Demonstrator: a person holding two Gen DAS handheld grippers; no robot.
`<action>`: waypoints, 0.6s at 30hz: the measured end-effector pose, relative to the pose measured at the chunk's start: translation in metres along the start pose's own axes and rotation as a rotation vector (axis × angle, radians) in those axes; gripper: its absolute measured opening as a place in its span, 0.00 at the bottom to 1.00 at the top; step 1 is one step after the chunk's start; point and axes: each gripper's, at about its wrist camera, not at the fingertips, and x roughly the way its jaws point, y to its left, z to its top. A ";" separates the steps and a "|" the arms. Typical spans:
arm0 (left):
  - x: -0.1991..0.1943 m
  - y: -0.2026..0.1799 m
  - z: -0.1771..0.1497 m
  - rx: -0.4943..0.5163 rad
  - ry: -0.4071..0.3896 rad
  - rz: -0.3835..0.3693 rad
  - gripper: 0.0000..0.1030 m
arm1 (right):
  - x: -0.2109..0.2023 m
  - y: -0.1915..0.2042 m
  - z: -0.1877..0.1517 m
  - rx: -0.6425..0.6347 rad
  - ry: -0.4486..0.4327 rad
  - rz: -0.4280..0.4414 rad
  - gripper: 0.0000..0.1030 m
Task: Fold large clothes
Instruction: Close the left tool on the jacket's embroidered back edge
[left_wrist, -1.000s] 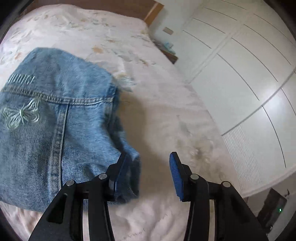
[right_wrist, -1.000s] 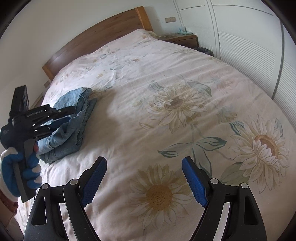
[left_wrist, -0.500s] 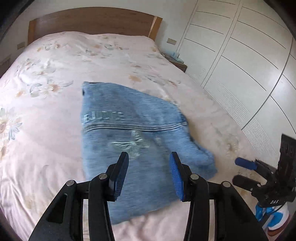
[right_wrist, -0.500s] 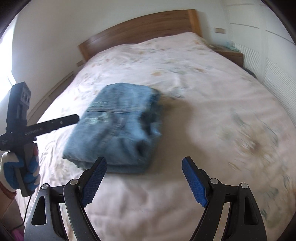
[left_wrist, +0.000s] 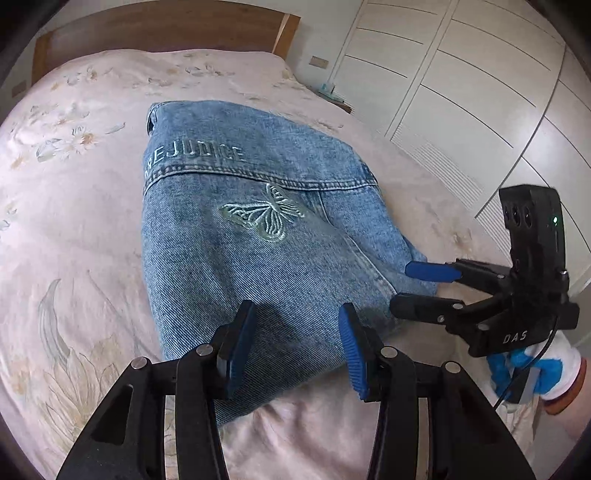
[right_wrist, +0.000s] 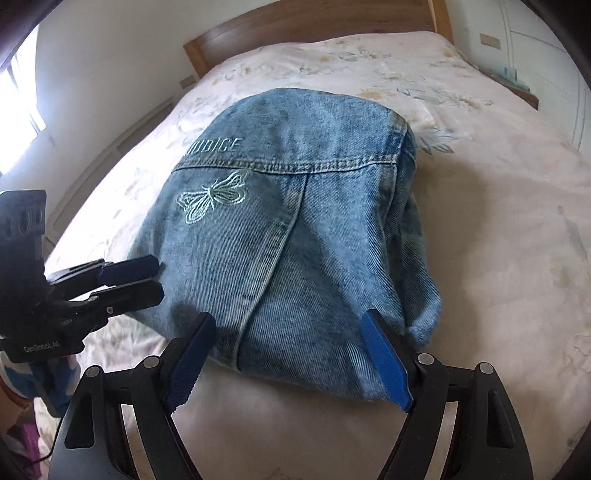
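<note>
A folded blue denim garment with a pale embroidered butterfly and lettering lies flat on the flowered bedspread. My left gripper hovers over the garment's near edge, open, with only denim showing behind the gap between its blue pads. In the right wrist view the left gripper sits beside the garment's near left corner. My right gripper stands wide open over the near edge, nothing between its fingers. From the left wrist view the right gripper points at the garment's near right corner, held by a gloved hand.
A wooden headboard runs along the far end of the bed. White wardrobe doors stand to the right, with a small nightstand in the corner. A bright window is on the left wall.
Both views have swung onto the folded garment. The left gripper left its right side for the near edge. The right gripper came over from the flowered bedspread to the same edge.
</note>
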 end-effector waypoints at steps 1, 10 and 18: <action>-0.001 -0.002 0.003 0.016 0.009 0.003 0.39 | -0.003 0.001 0.001 -0.006 0.006 -0.001 0.80; -0.008 0.026 0.042 -0.022 -0.032 0.069 0.56 | -0.027 -0.010 0.041 -0.015 -0.044 -0.043 0.80; 0.021 0.082 0.059 -0.182 0.039 0.102 0.68 | 0.026 -0.055 0.071 0.169 0.052 -0.015 0.81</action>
